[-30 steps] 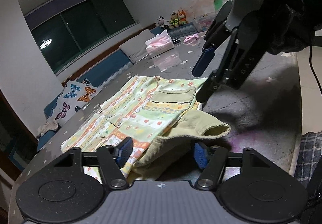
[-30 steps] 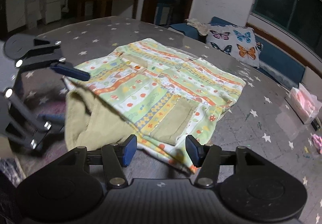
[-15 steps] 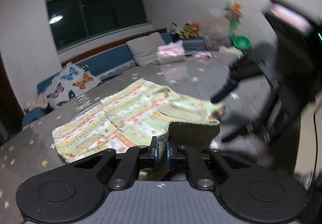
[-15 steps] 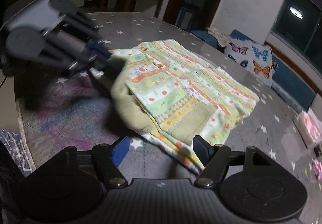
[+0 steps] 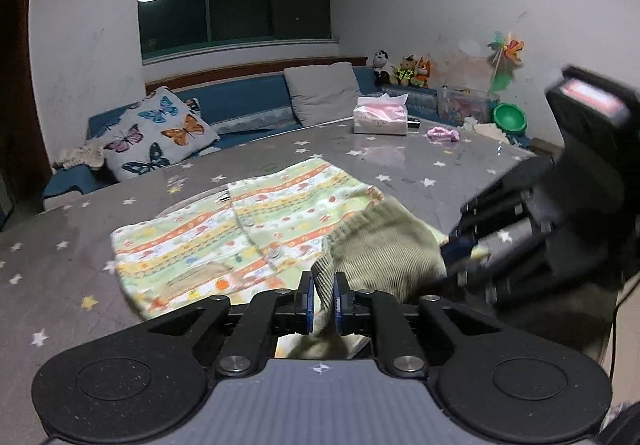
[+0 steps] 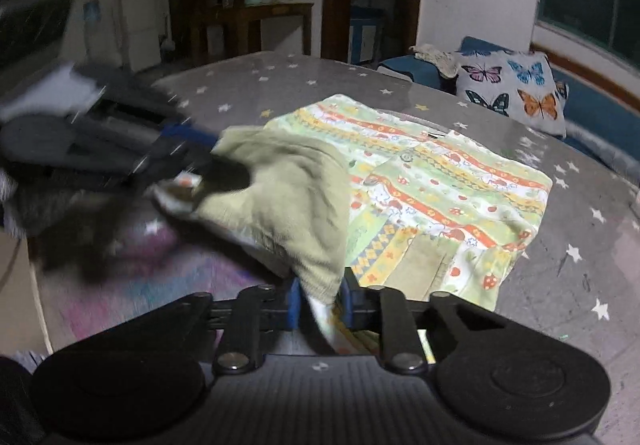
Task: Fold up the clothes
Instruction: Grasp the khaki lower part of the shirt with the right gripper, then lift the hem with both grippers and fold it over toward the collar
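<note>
- While the patterned garment (image 5: 240,245) is lying mostly flat on the star-print table (image 5: 400,165), its near olive hem (image 5: 384,249) is coming up off the surface;
- the left gripper (image 5: 320,295) is pinching one corner of that hem, jaws narrow with cloth between the pads;
- the right gripper (image 6: 318,299), having just closed, is clamping the other corner;
- judging by this, the first fold is only starting: the far part is lying unfolded; carrying the hem over and smoothing are remaining.
</note>
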Tool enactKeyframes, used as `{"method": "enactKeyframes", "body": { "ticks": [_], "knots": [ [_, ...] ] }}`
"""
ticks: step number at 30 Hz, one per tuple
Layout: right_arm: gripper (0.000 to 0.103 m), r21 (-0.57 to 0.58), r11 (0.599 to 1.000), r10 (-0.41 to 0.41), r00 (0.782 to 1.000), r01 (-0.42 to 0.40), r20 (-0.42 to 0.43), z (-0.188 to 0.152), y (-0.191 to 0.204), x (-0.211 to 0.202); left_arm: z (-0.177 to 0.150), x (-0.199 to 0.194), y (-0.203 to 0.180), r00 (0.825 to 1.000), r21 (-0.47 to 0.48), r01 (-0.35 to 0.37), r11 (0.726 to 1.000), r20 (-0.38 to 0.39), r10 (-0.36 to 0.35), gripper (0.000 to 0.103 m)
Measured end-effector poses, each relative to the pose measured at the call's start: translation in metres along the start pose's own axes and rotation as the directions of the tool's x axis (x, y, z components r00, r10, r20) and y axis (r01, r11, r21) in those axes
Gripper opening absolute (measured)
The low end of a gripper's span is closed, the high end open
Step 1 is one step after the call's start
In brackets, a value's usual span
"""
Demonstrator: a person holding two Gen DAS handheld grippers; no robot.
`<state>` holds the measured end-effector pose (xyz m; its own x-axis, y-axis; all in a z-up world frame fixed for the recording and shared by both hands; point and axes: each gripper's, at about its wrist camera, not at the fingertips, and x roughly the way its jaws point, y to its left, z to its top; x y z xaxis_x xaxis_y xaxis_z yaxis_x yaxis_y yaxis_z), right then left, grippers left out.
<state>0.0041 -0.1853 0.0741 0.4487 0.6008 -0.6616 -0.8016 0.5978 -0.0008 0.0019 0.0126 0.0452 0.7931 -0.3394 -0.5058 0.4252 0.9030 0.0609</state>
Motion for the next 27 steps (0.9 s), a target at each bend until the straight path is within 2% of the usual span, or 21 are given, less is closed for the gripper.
{"method": "enactKeyframes", "body": {
  "ticks": [1, 2, 3, 4, 8, 13, 14, 15, 18, 21, 27],
  "knots": [
    [0.015, 0.018, 1.0, 0.005, 1.0, -0.005, 0.003, 0.003, -0.003, -0.001, -0.004, -0.005, -0.001, 1.0, 0.011, -0.01, 1.0, -0.001, 0.01, 0.017],
    [0.014, 0.035, 0.999, 0.01, 1.0, -0.01, 0.007, 0.005, -0.005, -0.002, -0.008, -0.009, -0.001, 1.0, 0.022, -0.019, 1.0, -0.001, 0.019, 0.03],
    [0.014, 0.053, 0.998, 0.015, 1.0, -0.015, 0.01, 0.008, -0.008, -0.004, -0.012, -0.014, -0.003, 0.999, 0.037, -0.032, 0.999, -0.001, 0.033, 0.049],
    [0.014, 0.066, 0.998, 0.017, 1.0, -0.018, 0.016, 0.009, -0.01, -0.005, -0.016, -0.019, -0.004, 0.999, 0.056, -0.049, 0.997, 0.0, 0.049, 0.052],
    [0.014, 0.091, 0.996, 0.013, 0.999, -0.017, 0.041, 0.017, -0.013, -0.009, -0.033, -0.027, -0.011, 0.994, 0.15, -0.1, 0.984, -0.016, 0.104, 0.053],
    [0.013, 0.082, 0.997, -0.011, 0.998, 0.007, 0.054, 0.021, -0.009, -0.009, -0.043, -0.018, -0.011, 0.985, 0.256, -0.159, 0.953, -0.026, 0.171, 0.052],
    [0.012, 0.08, 0.997, -0.018, 0.998, 0.013, 0.056, 0.02, -0.008, -0.009, -0.045, -0.015, -0.008, 0.983, 0.271, -0.167, 0.948, -0.032, 0.182, 0.044],
    [0.012, 0.085, 0.996, -0.02, 0.998, 0.015, 0.059, 0.018, -0.007, -0.009, -0.047, -0.012, -0.006, 0.981, 0.281, -0.17, 0.944, -0.04, 0.189, 0.026],
    [0.01, 0.083, 0.996, -0.027, 0.997, 0.021, 0.074, 0.014, -0.002, -0.015, -0.048, -0.013, 0.001, 0.983, 0.257, -0.156, 0.954, -0.055, 0.175, 0.007],
    [0.009, 0.072, 0.997, -0.029, 0.995, 0.022, 0.095, 0.009, 0.006, -0.024, -0.044, -0.028, 0.0, 0.988, 0.234, -0.139, 0.962, -0.038, 0.152, 0.005],
    [0.009, 0.035, 0.999, 0.036, 0.994, -0.039, 0.099, 0.002, 0.023, -0.069, -0.039, -0.078, -0.017, 0.996, 0.215, -0.073, 0.974, -0.035, 0.083, 0.005]
  ]
}}
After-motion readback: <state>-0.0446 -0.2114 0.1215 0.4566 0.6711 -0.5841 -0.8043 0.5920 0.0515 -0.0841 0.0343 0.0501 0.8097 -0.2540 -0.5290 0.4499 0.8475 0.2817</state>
